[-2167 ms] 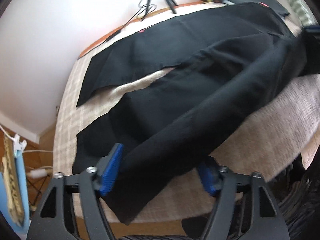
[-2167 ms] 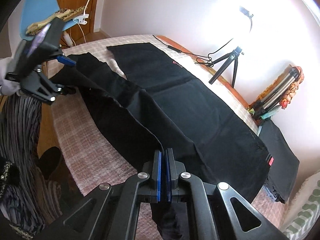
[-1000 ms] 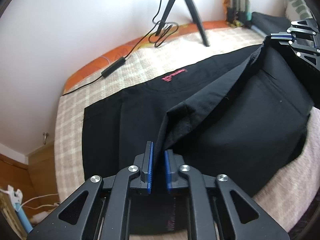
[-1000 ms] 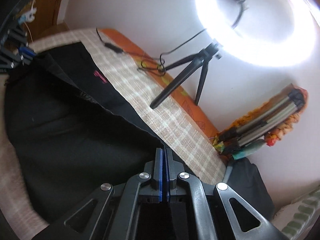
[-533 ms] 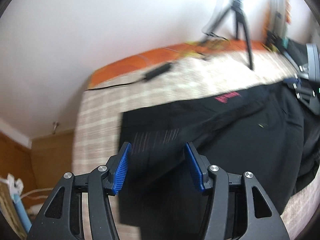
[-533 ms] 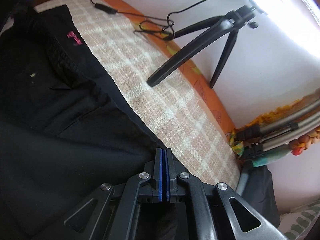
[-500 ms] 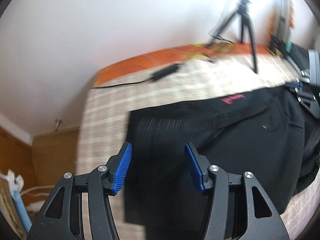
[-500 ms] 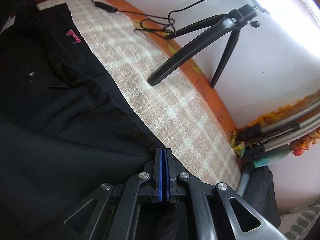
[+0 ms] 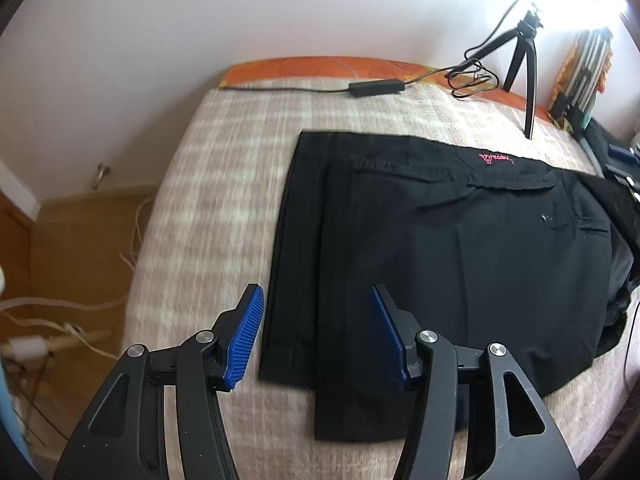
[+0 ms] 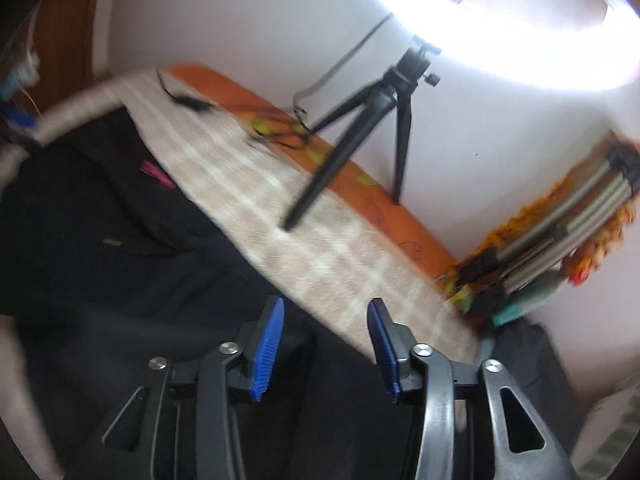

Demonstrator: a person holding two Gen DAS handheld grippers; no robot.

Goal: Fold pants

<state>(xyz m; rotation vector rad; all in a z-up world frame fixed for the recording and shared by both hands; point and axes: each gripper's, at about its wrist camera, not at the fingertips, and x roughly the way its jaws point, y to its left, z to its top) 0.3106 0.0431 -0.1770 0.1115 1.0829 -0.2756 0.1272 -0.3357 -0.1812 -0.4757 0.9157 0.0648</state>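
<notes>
Lying flat on the checked beige blanket, the black pants are doubled over, one leg on top of the other, the pink logo toward the far edge. The left gripper hovers over the near hem corner, fingers spread wide and holding nothing. The right gripper is likewise released above the cloth's far edge, though that view is blurred. A tripod stands beyond, near the wall.
</notes>
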